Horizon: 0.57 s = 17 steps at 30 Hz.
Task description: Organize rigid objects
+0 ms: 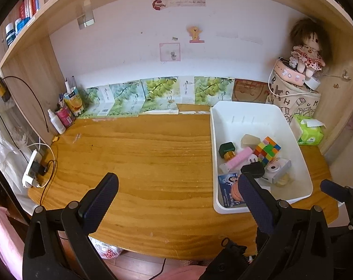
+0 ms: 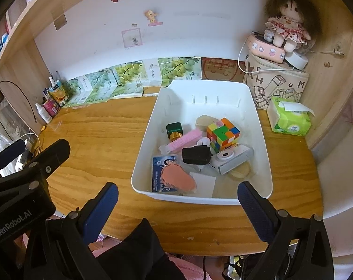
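Observation:
A white plastic bin (image 2: 258, 126) (image 1: 300, 144) stands on the wooden desk at the right. It holds a Rubik's cube (image 2: 223, 134) (image 1: 267, 149), a black charger (image 2: 196, 155), a white toy camera (image 2: 232, 157), a pink comb (image 2: 183, 141), a green-capped bottle (image 2: 174, 130), a salmon brush (image 2: 178, 178) on a blue packet, and other small items. My left gripper (image 1: 176, 193) is open and empty above the desk's front, left of the bin. My right gripper (image 2: 177, 198) is open and empty just in front of the bin's near wall.
A green tissue pack (image 2: 289, 119), a printed bag with a doll (image 2: 286, 29) on top stand at the back right. Boxes line the back wall. Bottles and cups (image 1: 64, 114) sit back left. A power strip (image 1: 31, 170) with cables lies at the left edge.

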### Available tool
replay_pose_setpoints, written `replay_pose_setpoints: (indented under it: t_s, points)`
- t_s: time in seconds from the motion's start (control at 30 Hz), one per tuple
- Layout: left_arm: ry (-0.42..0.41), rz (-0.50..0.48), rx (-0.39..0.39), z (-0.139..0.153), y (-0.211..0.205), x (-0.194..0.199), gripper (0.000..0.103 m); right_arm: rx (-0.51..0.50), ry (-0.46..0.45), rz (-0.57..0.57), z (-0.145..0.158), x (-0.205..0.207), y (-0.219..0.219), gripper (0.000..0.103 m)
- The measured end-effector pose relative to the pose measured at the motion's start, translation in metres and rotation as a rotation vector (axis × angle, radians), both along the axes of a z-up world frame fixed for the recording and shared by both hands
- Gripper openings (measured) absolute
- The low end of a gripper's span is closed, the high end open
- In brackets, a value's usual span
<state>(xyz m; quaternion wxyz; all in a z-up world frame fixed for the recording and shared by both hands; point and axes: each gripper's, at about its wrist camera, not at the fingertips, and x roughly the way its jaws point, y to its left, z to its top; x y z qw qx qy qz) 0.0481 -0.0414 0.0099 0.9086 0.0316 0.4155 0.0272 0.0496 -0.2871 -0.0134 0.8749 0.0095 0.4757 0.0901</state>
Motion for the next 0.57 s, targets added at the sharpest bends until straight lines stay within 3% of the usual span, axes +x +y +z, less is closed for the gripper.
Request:
replay_pose_setpoints:
  t_s: [0.57]
  points:
    - [-0.015, 0.025, 0.002, -0.016, -0.009, 0.006, 0.102, -0.020, 0.028, 0.039, -0.021, 0.020, 0.002, 0.102]
